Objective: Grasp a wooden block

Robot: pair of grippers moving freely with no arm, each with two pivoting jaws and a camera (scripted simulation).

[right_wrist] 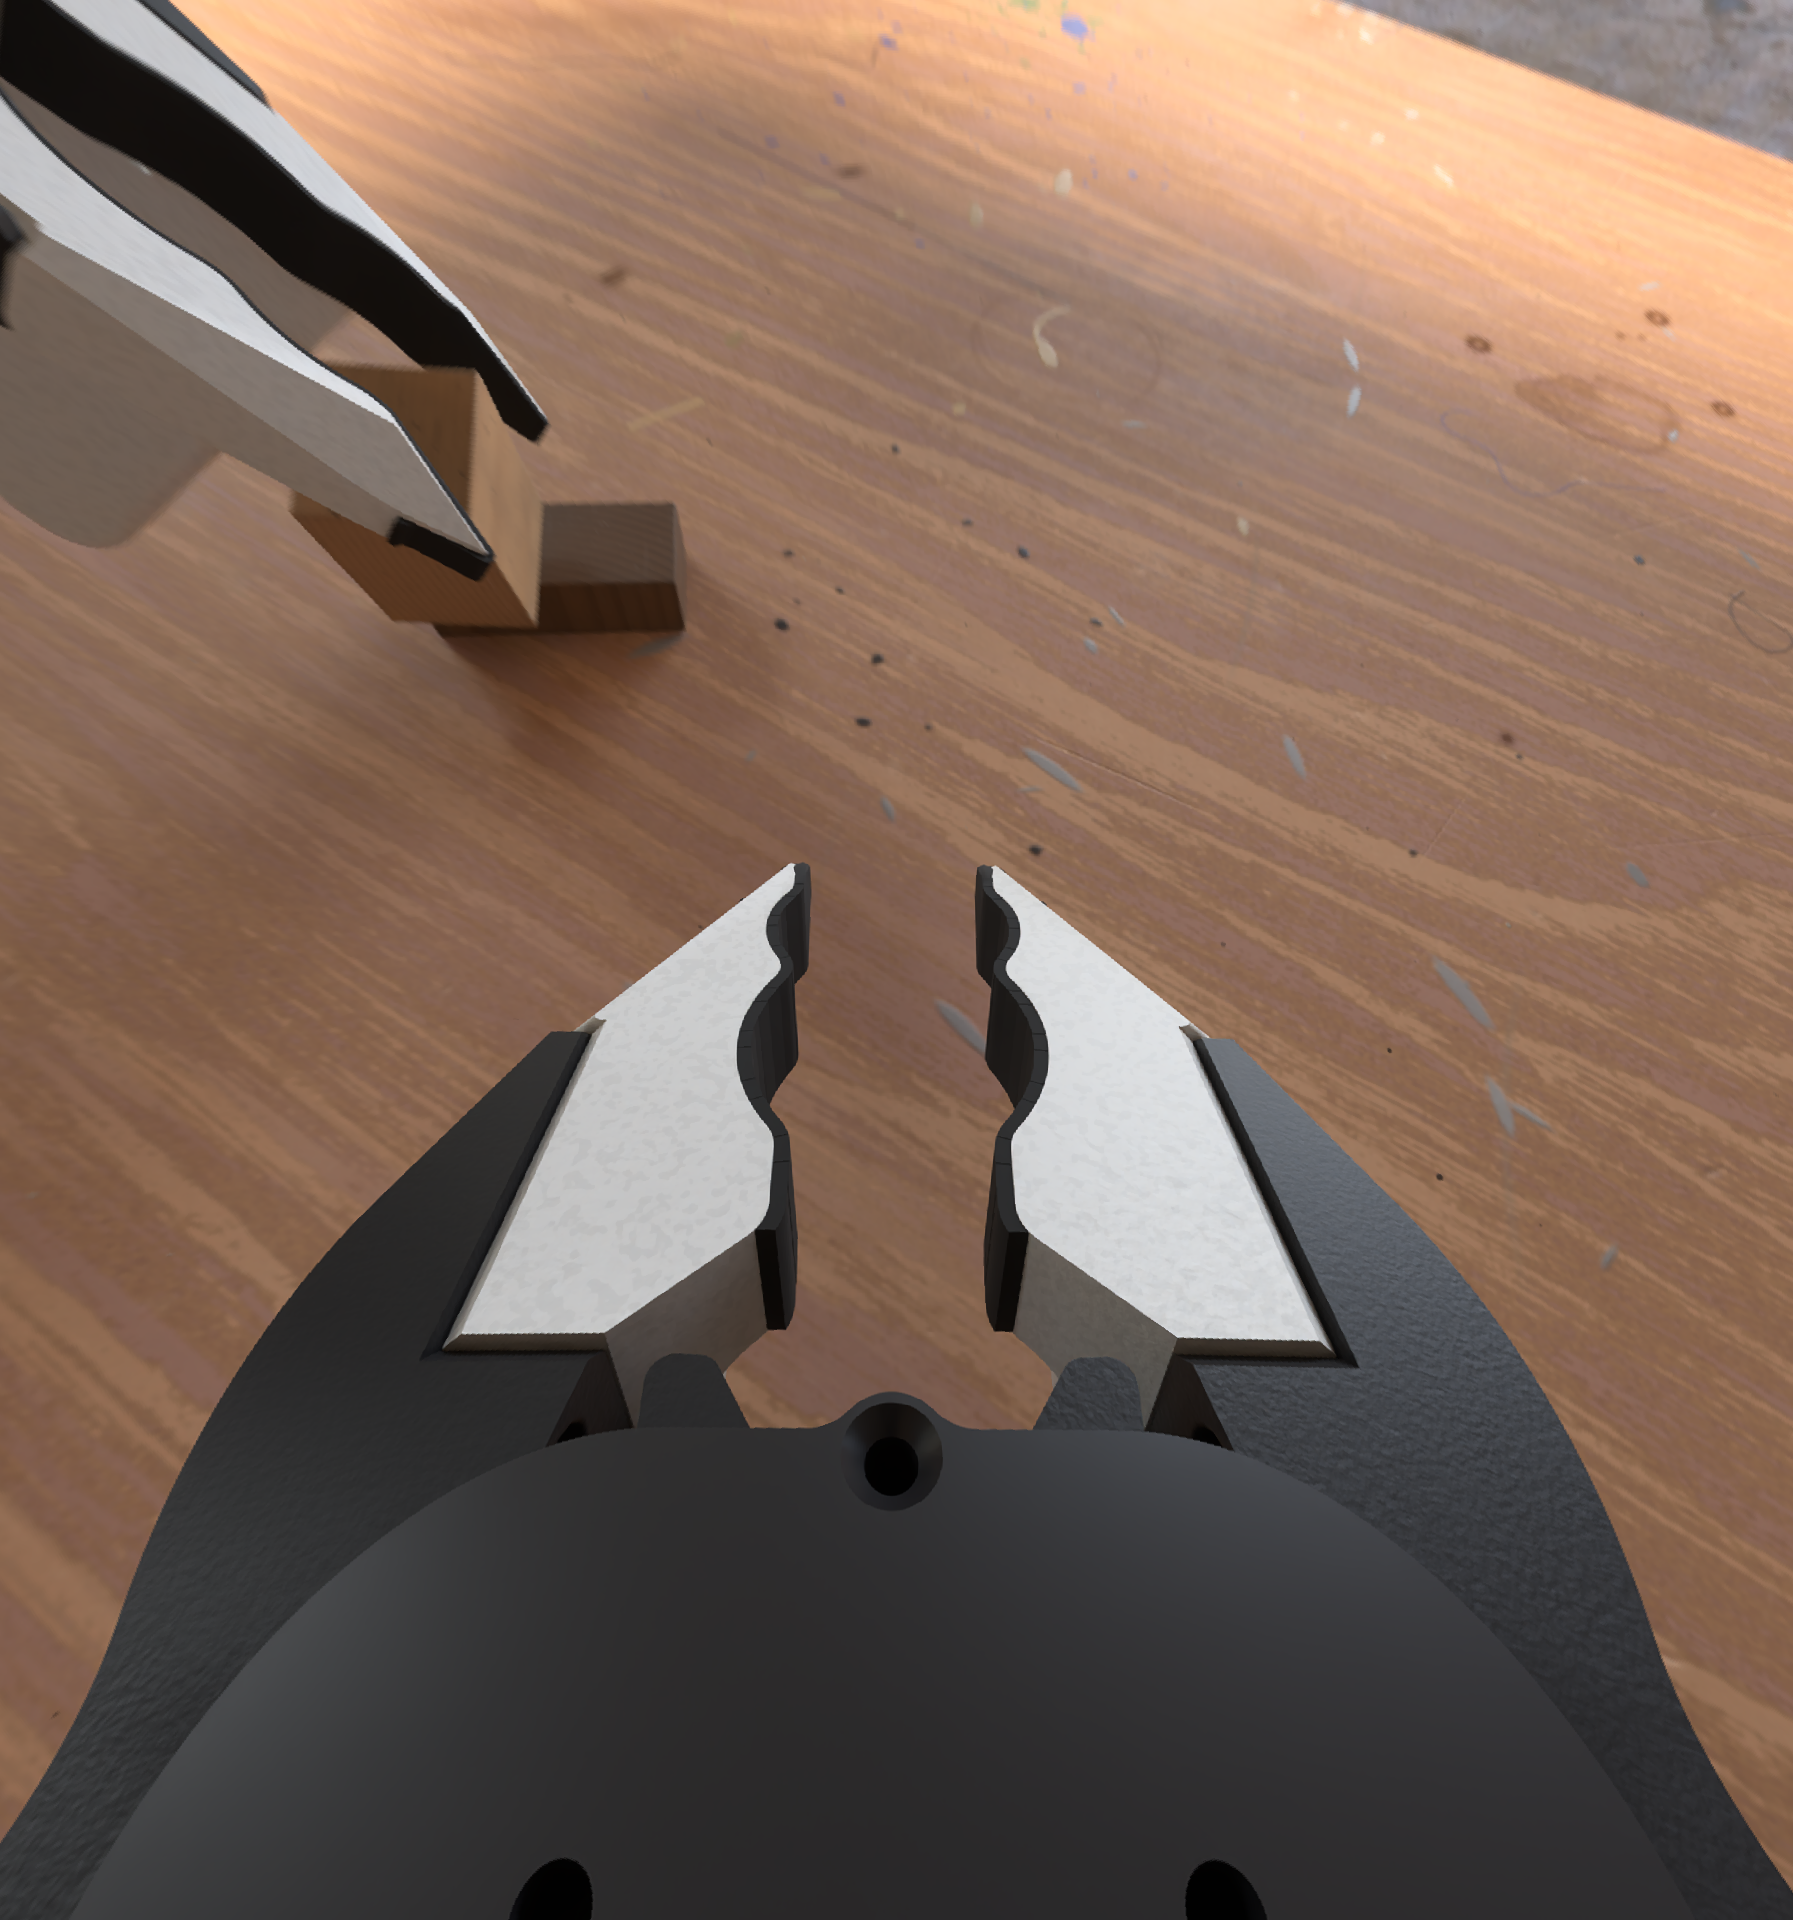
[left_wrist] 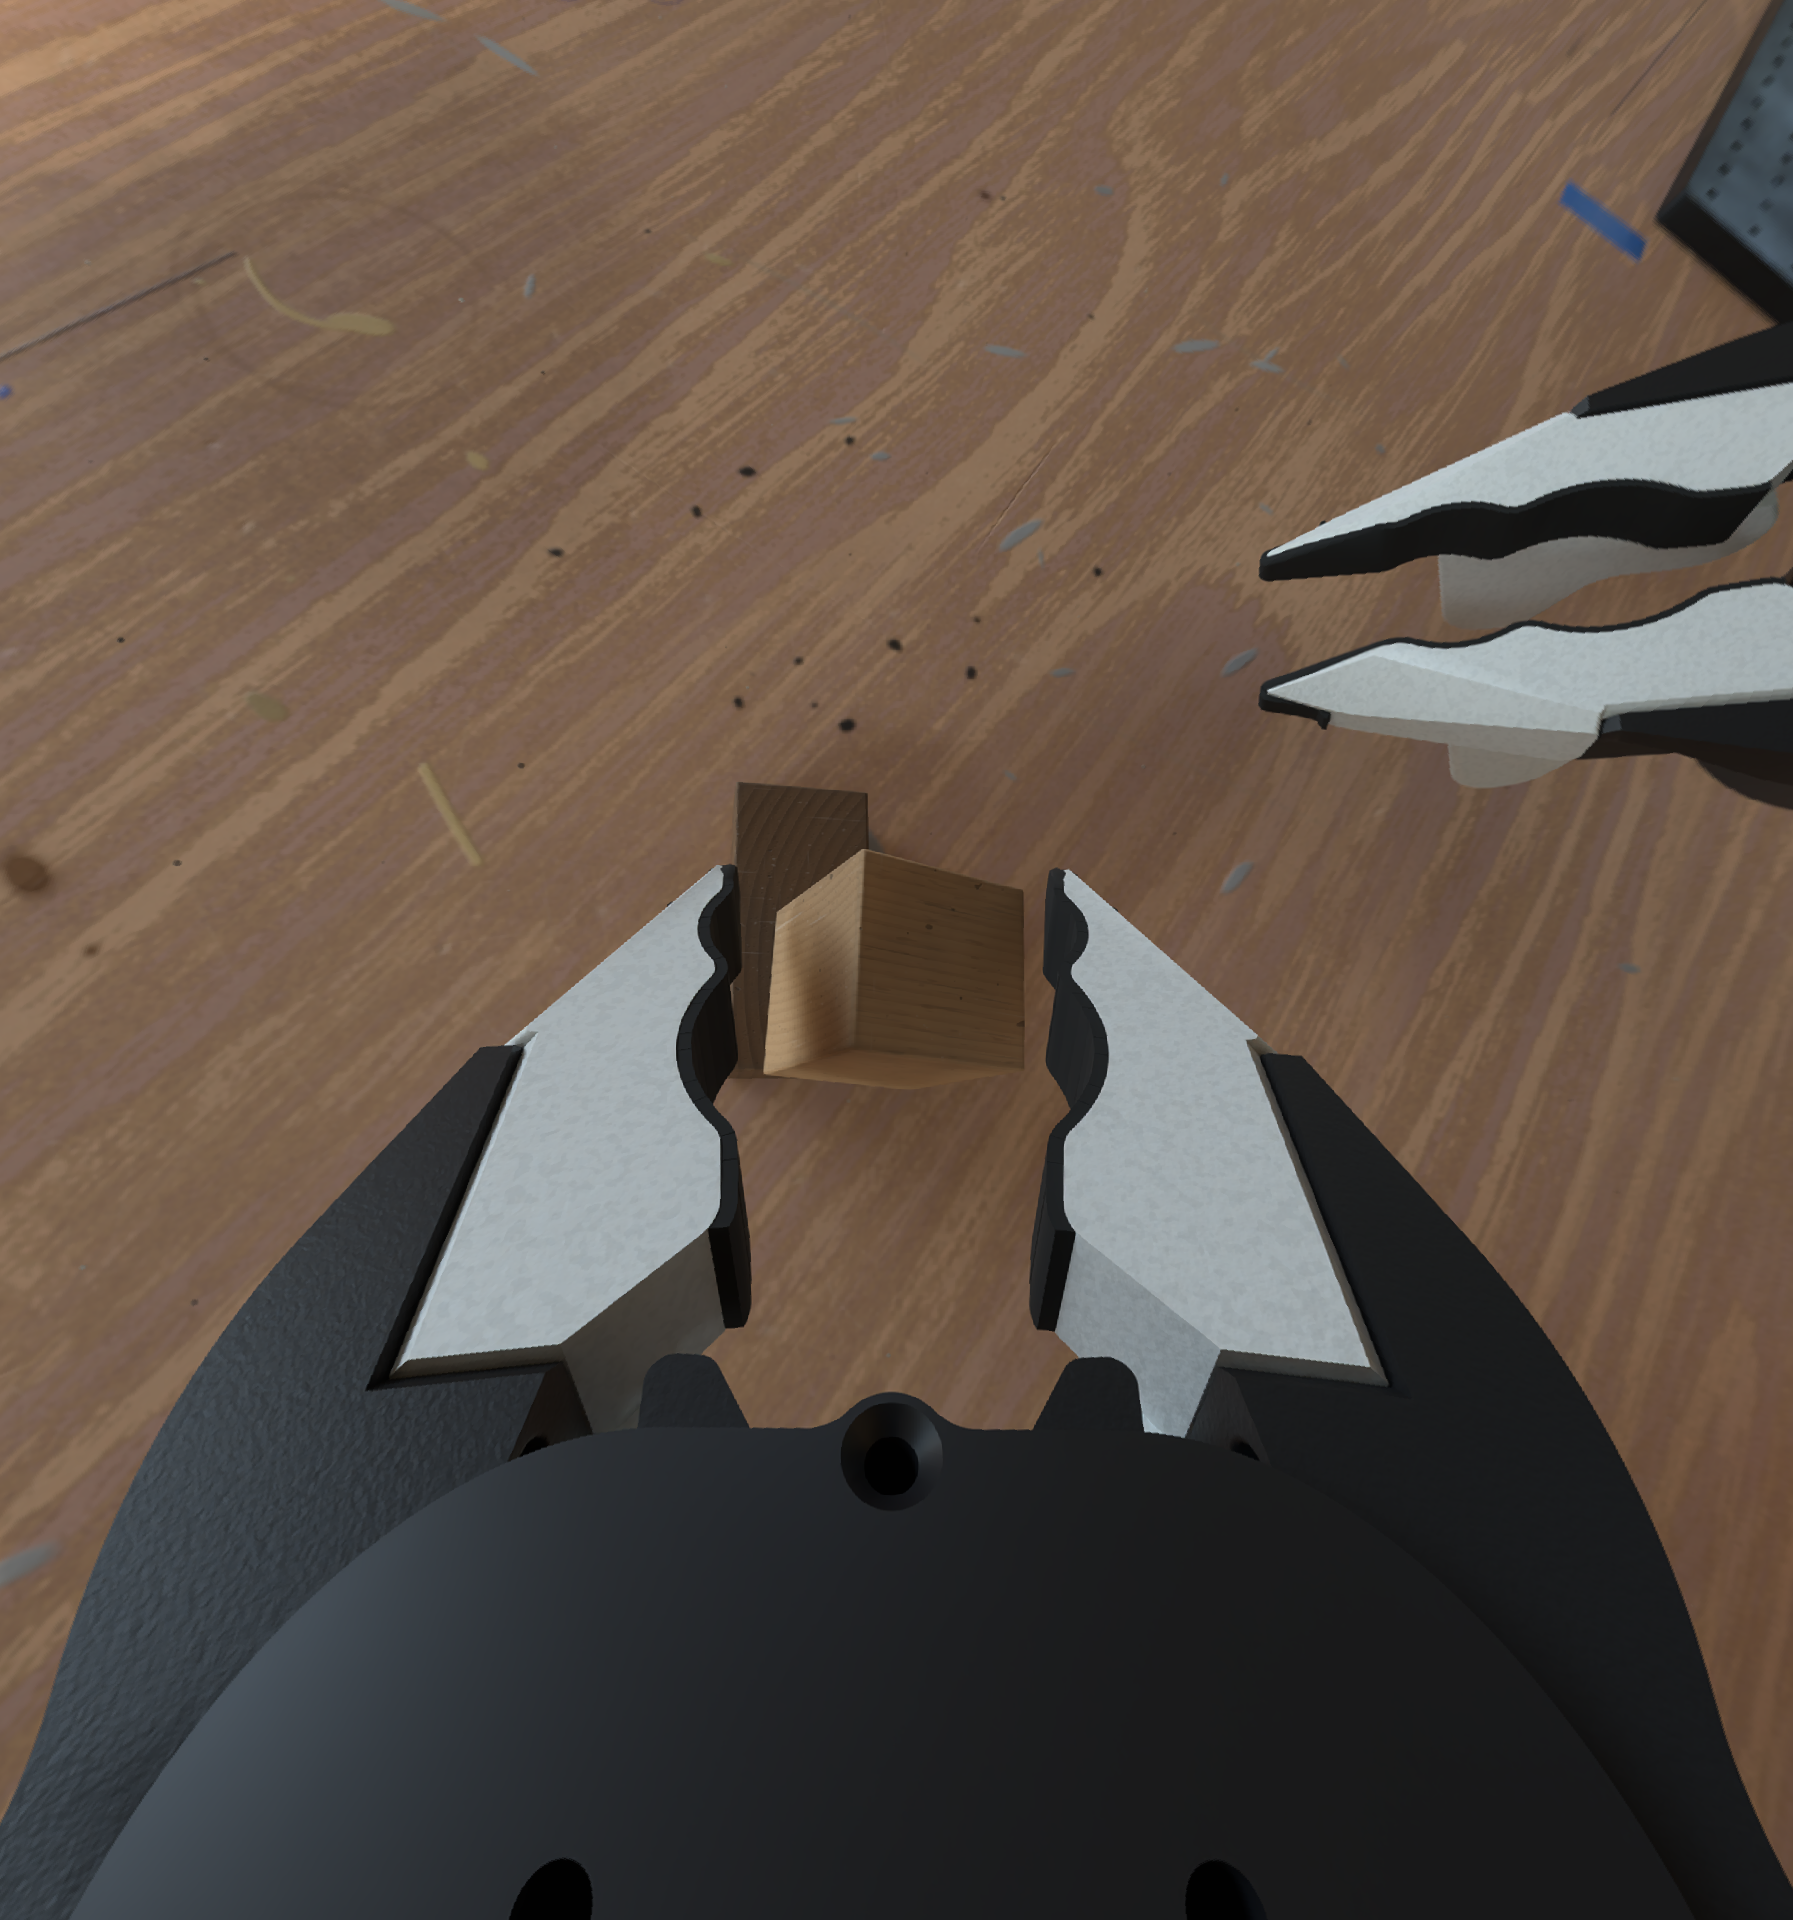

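Observation:
A light wooden block [left_wrist: 913, 977] stands on the wooden table, touching a smaller dark brown block [left_wrist: 798, 831] just behind it. My left gripper [left_wrist: 892, 878] is open, with one finger on each side of the light block and a narrow gap on each side. The right wrist view shows the same: the left gripper [right_wrist: 492, 494] straddles the light block [right_wrist: 507, 520], with the dark block [right_wrist: 611, 561] to its right. My right gripper [right_wrist: 892, 873] is open and empty above bare table; it also shows in the left wrist view [left_wrist: 1271, 632], off to the right of the blocks.
A dark perforated plate [left_wrist: 1785, 156] lies at the far right corner, with a strip of blue tape [left_wrist: 1598, 218] beside it. The table's far edge [right_wrist: 1598, 94] runs across the top right, with grey floor beyond. The tabletop is speckled with paint marks.

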